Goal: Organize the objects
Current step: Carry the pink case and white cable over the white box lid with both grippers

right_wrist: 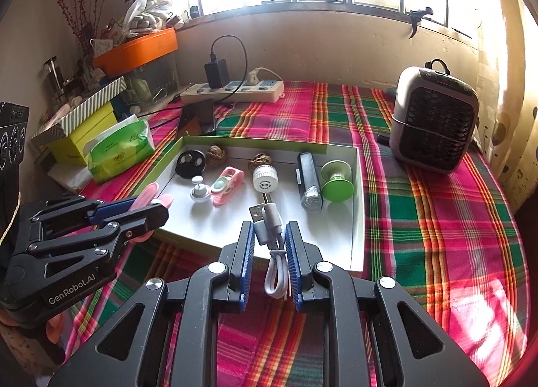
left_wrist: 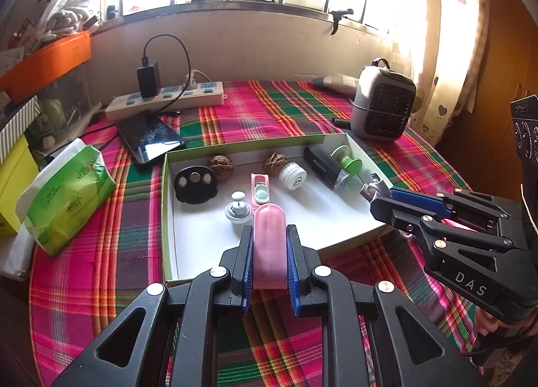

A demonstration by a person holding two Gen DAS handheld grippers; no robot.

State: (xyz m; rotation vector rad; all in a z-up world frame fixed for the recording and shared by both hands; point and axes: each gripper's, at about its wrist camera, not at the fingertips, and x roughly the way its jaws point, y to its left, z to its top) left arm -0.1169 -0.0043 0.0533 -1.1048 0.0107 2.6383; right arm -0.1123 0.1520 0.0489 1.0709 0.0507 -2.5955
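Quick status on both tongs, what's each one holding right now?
Left tongs: shut on the pink case.
Right tongs: shut on the white USB cable.

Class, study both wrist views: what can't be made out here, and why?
- Pink rounded silicone piece, left view: near end hidden between the left tongs.
- White USB cable, right view: coil partly hidden by the right tongs.
- Green tissue pack: print too small.
- Windows, both views: glare.

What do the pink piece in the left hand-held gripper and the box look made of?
Pink piece: probably soft silicone or rubber; matte, rounded end, no glare. Box: apparently thin cardboard; flat folded walls, white inside, green outside.
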